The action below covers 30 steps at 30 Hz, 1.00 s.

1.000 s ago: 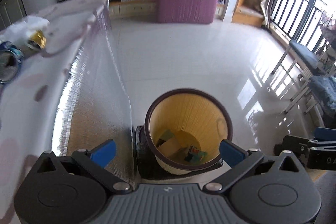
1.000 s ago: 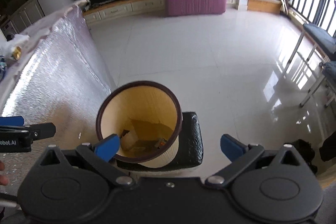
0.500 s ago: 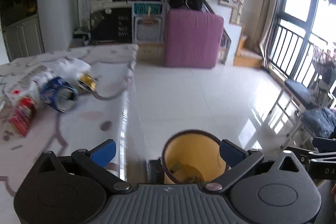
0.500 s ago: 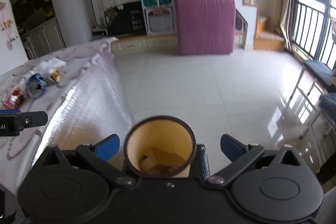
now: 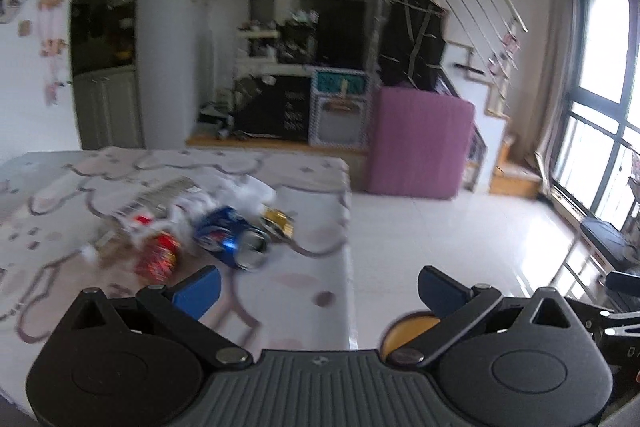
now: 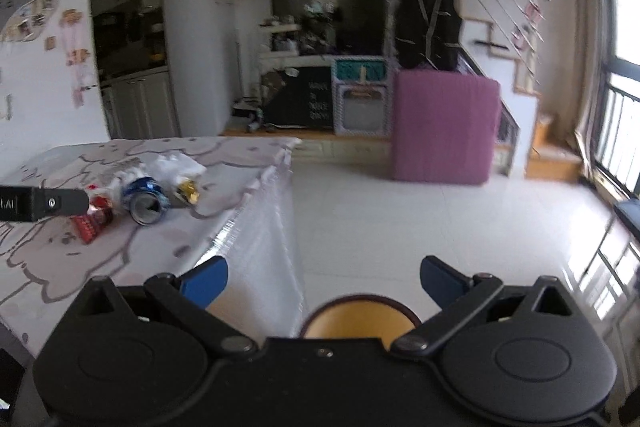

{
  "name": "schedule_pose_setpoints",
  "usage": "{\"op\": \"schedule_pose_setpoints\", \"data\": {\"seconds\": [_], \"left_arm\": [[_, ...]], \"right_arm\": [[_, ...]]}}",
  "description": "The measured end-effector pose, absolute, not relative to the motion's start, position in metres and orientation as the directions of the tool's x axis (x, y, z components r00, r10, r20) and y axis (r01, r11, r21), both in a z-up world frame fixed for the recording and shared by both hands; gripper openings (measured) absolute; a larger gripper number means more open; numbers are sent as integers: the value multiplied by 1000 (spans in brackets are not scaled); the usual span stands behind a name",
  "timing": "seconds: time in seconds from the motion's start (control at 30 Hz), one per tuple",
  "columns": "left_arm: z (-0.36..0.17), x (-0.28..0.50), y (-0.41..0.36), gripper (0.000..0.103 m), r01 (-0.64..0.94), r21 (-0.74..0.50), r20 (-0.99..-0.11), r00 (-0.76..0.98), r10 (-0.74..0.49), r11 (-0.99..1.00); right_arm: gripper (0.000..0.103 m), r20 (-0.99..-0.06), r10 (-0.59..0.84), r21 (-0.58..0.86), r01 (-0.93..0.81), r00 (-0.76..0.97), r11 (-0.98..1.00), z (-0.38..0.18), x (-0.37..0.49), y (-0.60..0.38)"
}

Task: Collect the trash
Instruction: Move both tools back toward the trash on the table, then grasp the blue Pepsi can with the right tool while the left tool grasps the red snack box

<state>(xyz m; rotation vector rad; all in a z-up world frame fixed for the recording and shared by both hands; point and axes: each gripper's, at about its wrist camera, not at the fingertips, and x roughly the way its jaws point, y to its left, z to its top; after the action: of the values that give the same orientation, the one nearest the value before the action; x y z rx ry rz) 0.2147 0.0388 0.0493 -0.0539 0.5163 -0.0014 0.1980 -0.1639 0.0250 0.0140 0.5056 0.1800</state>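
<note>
Both grippers have swung up from the bin! Left gripper (image 5: 319,285) spread wide, empty; blue crushed can (image 5: 232,237) ahead-left on the table (image 5: 312,267), red wrapper (image 5: 157,257) beside it. Right gripper (image 6: 323,277) released too, yellow wastebasket (image 6: 360,319) just below.

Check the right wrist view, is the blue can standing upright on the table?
No, the blue can lies on its side on the table, open end toward the camera.

Both wrist cameras are looking forward across the room; each is catching the table (image 5: 280,291) (image 6: 168,247) corner and the bin rim (image 5: 408,327) (image 6: 360,301) below.
</note>
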Motion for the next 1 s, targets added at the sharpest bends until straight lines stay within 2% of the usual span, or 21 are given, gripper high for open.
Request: {"op": "schedule_pose_setpoints", "data": {"seconds": [0.3, 0.6, 1.0], "left_arm": [[56, 211, 103, 103, -148, -24, -463, 878, 121, 989], [40, 214, 159, 103, -214, -39, -468, 867, 172, 976], [7, 228, 204, 103, -237, -127, -484, 862, 149, 963]], "right_arm": [[103, -432, 291, 77, -287, 854, 955, 37, 231, -86], [103, -395, 378, 30, -400, 837, 916, 27, 265, 5], [103, -474, 401, -156, -522, 784, 838, -17, 329, 112]]}}
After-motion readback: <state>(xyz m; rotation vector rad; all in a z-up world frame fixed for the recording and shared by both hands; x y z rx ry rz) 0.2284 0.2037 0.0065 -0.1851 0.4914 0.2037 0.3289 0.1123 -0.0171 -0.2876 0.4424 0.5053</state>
